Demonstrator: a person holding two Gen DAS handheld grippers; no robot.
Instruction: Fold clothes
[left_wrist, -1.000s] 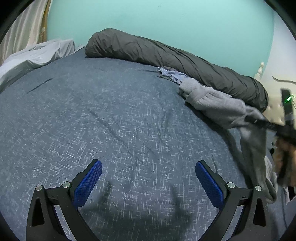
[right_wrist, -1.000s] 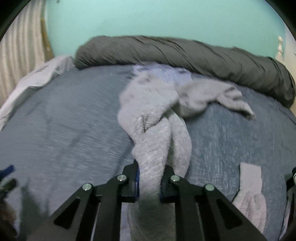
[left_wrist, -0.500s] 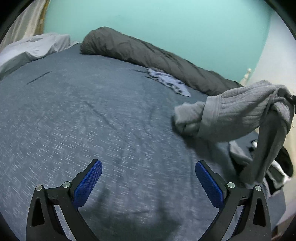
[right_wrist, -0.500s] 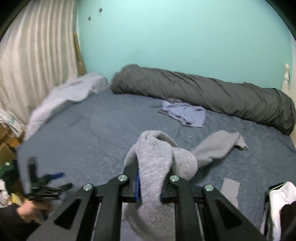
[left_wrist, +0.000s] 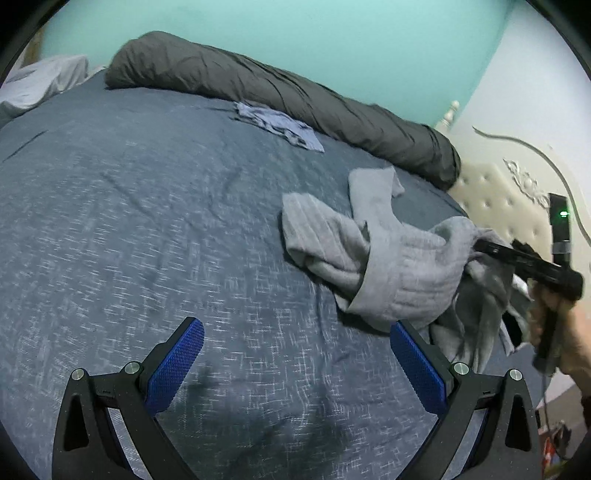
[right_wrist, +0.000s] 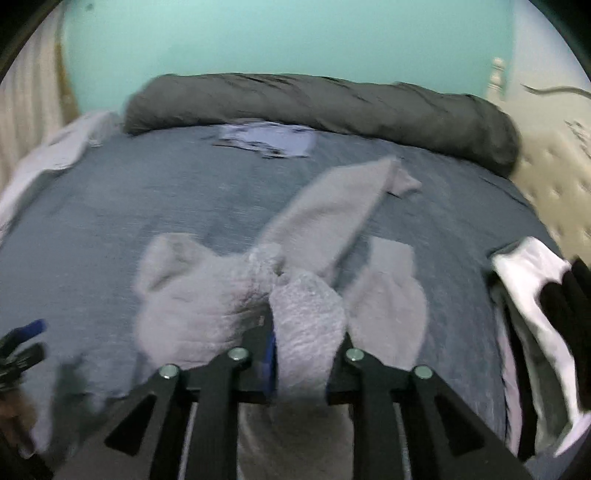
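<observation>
A grey knitted sweater (left_wrist: 399, 266) lies bunched on the blue bed sheet (left_wrist: 147, 221), right of centre, with one sleeve (right_wrist: 340, 206) stretched toward the far side. My right gripper (right_wrist: 301, 332) has a fold of this sweater (right_wrist: 207, 295) filling the gap between its jaws, which are opening. From the left wrist view, the right gripper (left_wrist: 484, 247) reaches into the sweater from the right, held by a hand. My left gripper (left_wrist: 295, 328) hangs open above bare sheet, nothing between its blue pads (left_wrist: 177, 362). It also shows as a blur, the left gripper (right_wrist: 22, 339), at the far left edge.
A rolled dark grey duvet (left_wrist: 277, 96) lies along the far edge below the teal wall. A blue patterned cloth (left_wrist: 277, 123) rests flat in front of it. Black and white clothes (right_wrist: 528, 280) are piled at the right edge. A pale cloth (left_wrist: 37, 81) lies far left; a tufted headboard (left_wrist: 498, 192) stands right.
The right gripper pulled the sweater away from the duvet, lifted it, then brought it down onto the sheet. The left gripper stayed open while its view swung right.
</observation>
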